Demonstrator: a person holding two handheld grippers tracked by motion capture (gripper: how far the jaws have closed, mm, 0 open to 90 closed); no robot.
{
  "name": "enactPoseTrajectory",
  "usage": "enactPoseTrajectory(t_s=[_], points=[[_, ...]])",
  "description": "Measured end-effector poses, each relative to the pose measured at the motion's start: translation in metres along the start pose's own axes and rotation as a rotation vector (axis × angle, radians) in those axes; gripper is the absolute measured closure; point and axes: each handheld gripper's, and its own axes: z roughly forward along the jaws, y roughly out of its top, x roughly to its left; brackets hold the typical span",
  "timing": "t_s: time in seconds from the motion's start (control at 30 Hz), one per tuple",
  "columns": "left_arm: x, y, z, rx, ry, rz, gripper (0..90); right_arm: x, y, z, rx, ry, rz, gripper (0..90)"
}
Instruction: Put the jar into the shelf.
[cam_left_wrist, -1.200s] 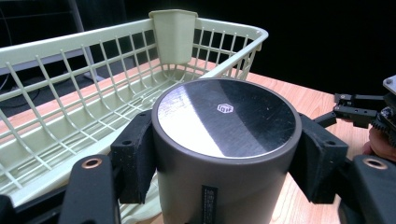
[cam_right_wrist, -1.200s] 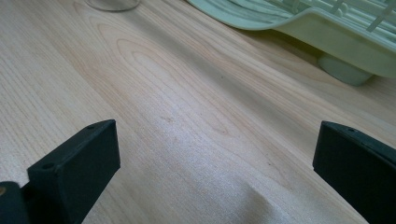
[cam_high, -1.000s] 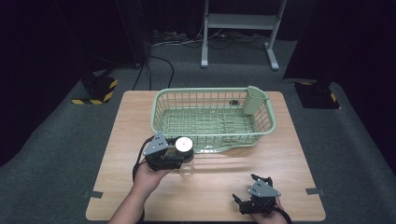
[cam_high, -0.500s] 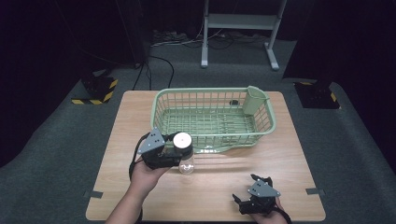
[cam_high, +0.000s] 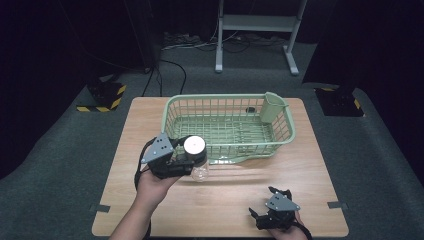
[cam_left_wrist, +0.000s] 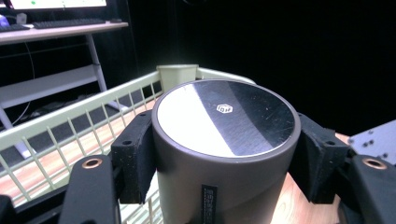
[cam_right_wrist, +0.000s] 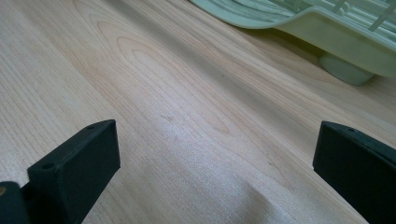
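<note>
Capped jar (cam_left_wrist: 224, 154) between left gripper (cam_left_wrist: 224, 158) pads (cam_left_wrist: 135, 163) (clamped), upright

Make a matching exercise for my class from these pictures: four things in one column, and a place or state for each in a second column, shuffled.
Things:
1. bottle
2. basket
3. left gripper
4. right gripper

Places or states:
A. green, on the far half of the table
B. jaws open, nothing between them
C. clamped at its grey lid
D. shut on the lid, near the basket's front left

Pairs: 1-C, 2-A, 3-D, 4-B
</note>
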Motion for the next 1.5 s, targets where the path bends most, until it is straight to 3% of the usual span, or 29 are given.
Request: enactPoseTrajectory(t_s=[0.13, 0.63, 1.07, 1.5], points=[[-0.003, 0.011, -0.004, -0.005, 0.013, 0.021, 33.3, 0.0, 0.0, 0.0, -0.004, 0.001, -0.001, 0.4], [-0.006, 0.043, -0.011, -0.056, 0.016, 0.037, 33.3, 0.0, 0.0, -0.001, -0.009, 0.009, -0.005, 0.3], [-0.004, 0.073, -0.001, -0.09, 0.019, 0.061, 33.3, 0.0, 0.0, -0.001, -0.01, 0.01, -0.008, 0.3], [0.012, 0.088, 0.014, -0.112, 0.059, 0.066, 33.3, 0.0, -0.001, -0.001, -0.015, 0.013, -0.01, 0.4]])
